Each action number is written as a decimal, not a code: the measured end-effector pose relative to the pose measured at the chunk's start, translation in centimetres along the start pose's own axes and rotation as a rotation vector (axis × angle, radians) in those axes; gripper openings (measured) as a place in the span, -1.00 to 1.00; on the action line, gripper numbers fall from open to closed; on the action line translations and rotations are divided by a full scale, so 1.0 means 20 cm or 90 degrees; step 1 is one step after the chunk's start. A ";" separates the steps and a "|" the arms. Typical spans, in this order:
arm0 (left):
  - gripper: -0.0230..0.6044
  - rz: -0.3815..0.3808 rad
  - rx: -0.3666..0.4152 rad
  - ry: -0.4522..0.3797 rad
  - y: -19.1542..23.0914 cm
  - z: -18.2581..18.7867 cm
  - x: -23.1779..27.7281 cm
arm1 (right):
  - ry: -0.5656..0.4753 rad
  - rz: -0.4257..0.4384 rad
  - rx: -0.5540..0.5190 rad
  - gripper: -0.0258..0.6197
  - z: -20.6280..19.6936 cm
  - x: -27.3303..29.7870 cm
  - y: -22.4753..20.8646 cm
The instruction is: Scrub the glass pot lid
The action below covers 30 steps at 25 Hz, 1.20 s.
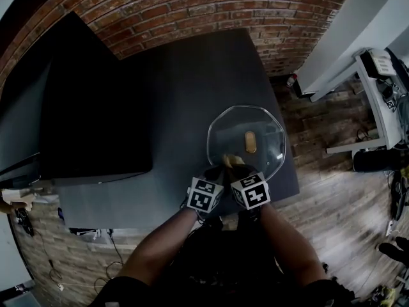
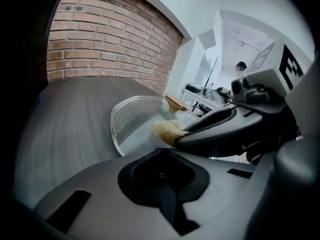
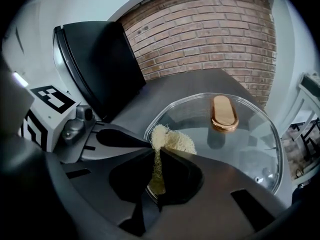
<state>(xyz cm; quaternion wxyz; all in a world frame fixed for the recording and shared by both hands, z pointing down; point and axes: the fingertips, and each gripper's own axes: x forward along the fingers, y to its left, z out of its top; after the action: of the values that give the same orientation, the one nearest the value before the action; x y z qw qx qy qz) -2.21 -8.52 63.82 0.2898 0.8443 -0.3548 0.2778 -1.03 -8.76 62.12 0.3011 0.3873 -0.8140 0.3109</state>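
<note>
Far left, a big black box (image 1: 89, 107) sits on the dark table (image 1: 185, 75), with the brick wall (image 1: 192, 5) behind. Coming across, my left gripper (image 1: 212, 176) hovers at the near-left edge of the glass pot lid (image 3: 245, 149). Its jaws are pressed together with nothing between them, as far as I can tell from this low angle. Right beside it, my right gripper (image 3: 155, 153) pinches a yellowish scrub pad (image 3: 172, 141), whose frayed end rests on the glass just inside the near rim. The lid lies flat on the table's right side, its tan handle (image 3: 223, 113) on top, beyond the pad.
</note>
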 end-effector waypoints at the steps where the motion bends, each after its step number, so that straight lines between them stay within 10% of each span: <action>1: -0.83 -0.001 -0.002 -0.001 0.00 0.00 0.00 | -0.002 0.002 0.004 -0.79 0.01 0.01 0.01; 30: -0.83 0.016 0.013 -0.002 -0.02 -0.02 0.01 | 0.073 -0.004 -0.063 -0.79 -0.05 -0.27 -0.49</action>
<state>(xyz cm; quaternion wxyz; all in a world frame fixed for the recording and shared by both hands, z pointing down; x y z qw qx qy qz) -1.93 -8.16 64.08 0.2773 0.8432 -0.3632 0.2834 10.00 -10.58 61.53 0.3670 0.3559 -0.8086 0.2911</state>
